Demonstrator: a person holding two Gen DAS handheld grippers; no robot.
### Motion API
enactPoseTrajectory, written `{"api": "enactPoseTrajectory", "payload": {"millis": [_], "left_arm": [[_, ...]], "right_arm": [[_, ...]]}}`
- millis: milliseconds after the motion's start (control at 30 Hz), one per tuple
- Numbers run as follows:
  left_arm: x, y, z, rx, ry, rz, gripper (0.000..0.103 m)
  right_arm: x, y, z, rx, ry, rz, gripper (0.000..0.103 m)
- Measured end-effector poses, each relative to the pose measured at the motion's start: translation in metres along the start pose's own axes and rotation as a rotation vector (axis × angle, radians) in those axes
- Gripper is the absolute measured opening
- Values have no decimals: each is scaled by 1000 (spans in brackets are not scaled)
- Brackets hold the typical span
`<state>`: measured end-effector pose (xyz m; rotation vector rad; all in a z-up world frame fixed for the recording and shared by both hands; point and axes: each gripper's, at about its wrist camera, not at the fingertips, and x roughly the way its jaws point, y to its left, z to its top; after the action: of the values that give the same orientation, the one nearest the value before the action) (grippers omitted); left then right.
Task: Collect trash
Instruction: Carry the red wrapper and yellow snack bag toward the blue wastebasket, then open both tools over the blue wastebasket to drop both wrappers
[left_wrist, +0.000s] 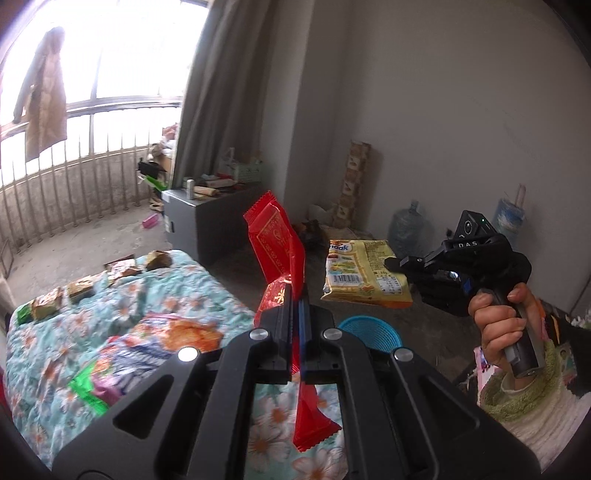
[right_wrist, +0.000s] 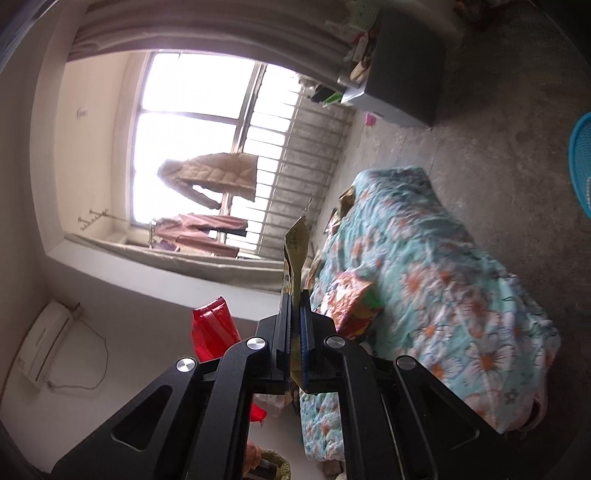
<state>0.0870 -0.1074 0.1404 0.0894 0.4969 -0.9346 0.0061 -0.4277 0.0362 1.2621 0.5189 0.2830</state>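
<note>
red wrapper (left_wrist: 275, 236): glossy red packet with gold print, crinkled, standing upright and pinched across its middle by the left hand-held gripper (left_wrist: 297, 295), its lower end hanging below the jaws; held above the bed's right edge.
yellow snack bag (left_wrist: 365, 273): flat yellow packet with a barcode and printed pictures, held about level at one edge by the right hand-held gripper (left_wrist: 391, 264), off the bed and over the floor.
blue basket (left_wrist: 369, 332): round, openwork plastic, on the floor just beside the bed's right edge.
small wrappers (left_wrist: 79, 290): several brown-gold packets in a row along the bed's far edge.
large wrapper (left_wrist: 184, 332): orange, purple and green, lying flat mid-bed.
</note>
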Motion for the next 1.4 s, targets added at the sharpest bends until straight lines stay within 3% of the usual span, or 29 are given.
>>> {"api": "enactPoseTrajectory", "payload": {"millis": [233,433,567,700,867,1033,1100,1133,1167,1200,1233,1267,1300,1400], "left_arm": [[65,-59,9,83,78,-90,0],[136,-116,15,138,177,-169,0],[190,-159,14,177,261,-225,0],[252,-201,5,192,369,-284,1],[342,-239,-23,213,509,-293,1],[432,-257,-58,199,628,-275,2],[456,-261,-69,202,644,-258,9],[472,-262,-75,198,650,-240,23],[481,-262,-81,194,659,-225,45],[489,-260,-86,189,666,-204,50],[495,-260,-91,183,665,-182,51],[499,-261,-94,178,669,-176,51],[502,-261,-96,168,677,-180,52],[492,-258,-92,123,664,-214,55]], "right_arm": [[-55,-46,13,51,-125,-39,4],[-107,-96,23,99,-262,-138,4],[-143,-132,27,139,-369,-233,4],[-176,-173,30,177,-472,-383,4],[-190,-229,40,249,-506,-509,4],[-176,-279,61,315,-481,-569,4],[-168,-300,75,341,-468,-591,6],[-165,-310,82,347,-462,-599,8],[-158,-324,92,357,-450,-613,8],[-156,-336,95,379,-447,-633,12],[-154,-347,97,397,-446,-646,17],[-150,-357,100,414,-437,-664,35],[-146,-369,101,436,-427,-707,44],[-148,-381,92,438,-440,-775,44]]}}
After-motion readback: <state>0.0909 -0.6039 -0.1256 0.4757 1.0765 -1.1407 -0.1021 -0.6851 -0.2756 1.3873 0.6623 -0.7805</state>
